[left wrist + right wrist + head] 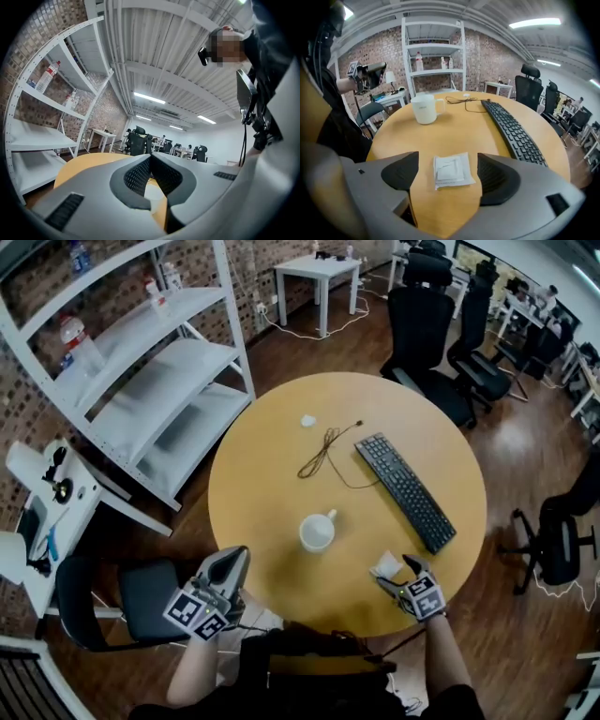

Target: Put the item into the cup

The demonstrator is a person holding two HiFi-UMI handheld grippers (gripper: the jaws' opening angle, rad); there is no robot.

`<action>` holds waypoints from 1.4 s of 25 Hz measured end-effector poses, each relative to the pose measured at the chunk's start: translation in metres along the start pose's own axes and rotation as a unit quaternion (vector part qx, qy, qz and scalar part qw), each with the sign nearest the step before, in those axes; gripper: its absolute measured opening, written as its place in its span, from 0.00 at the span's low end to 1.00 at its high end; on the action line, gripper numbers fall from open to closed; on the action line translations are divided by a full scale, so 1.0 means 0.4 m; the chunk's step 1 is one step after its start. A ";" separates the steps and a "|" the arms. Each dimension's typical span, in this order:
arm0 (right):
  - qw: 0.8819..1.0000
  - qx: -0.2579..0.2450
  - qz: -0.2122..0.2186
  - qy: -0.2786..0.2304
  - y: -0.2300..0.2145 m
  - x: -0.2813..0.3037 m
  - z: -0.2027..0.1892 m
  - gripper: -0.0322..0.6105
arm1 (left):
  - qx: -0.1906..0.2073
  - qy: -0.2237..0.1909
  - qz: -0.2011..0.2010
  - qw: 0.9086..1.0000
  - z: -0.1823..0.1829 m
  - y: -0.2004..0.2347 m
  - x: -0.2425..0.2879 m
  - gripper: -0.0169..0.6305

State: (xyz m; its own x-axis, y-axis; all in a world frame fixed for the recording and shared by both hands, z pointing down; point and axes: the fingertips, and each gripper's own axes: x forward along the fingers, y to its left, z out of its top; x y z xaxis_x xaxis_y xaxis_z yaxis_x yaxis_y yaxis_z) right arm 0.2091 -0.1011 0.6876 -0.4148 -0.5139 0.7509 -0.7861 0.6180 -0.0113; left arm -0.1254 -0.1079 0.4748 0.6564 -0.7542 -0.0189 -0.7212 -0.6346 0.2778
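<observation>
A flat white packet (385, 565) lies on the round wooden table (272, 484) near its front right edge. My right gripper (396, 573) is low over it and open. In the right gripper view the packet (451, 169) sits on the wood between the two pads, which do not touch it. The white cup (317, 531) stands upright mid-table, left of and beyond the packet, and appears as a handled cup (424, 108) in the right gripper view. My left gripper (234, 563) hovers off the table's front left edge, its pads together with nothing between them (150, 159).
A black keyboard (405, 490) lies diagonally on the right side of the table, with a thin cable (328, 451) and a small white scrap (307, 421) beyond the cup. A white shelf unit (159, 381) stands to the left. A dark chair (141, 601) sits under my left gripper.
</observation>
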 end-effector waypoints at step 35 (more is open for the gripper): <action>0.991 -0.034 -0.024 -0.127 0.007 -0.042 0.333 0.47 | -0.005 -0.018 0.020 1.000 0.014 0.039 -0.023 0.02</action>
State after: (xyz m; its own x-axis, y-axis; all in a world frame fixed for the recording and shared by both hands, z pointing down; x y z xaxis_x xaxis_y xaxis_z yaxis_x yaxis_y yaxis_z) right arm 0.1527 -0.1701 0.5870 -0.4866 -0.6710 0.5594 -0.7783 0.6238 0.0712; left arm -0.1440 -0.1117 0.4740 0.6190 -0.7843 -0.0414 -0.7441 -0.6025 0.2886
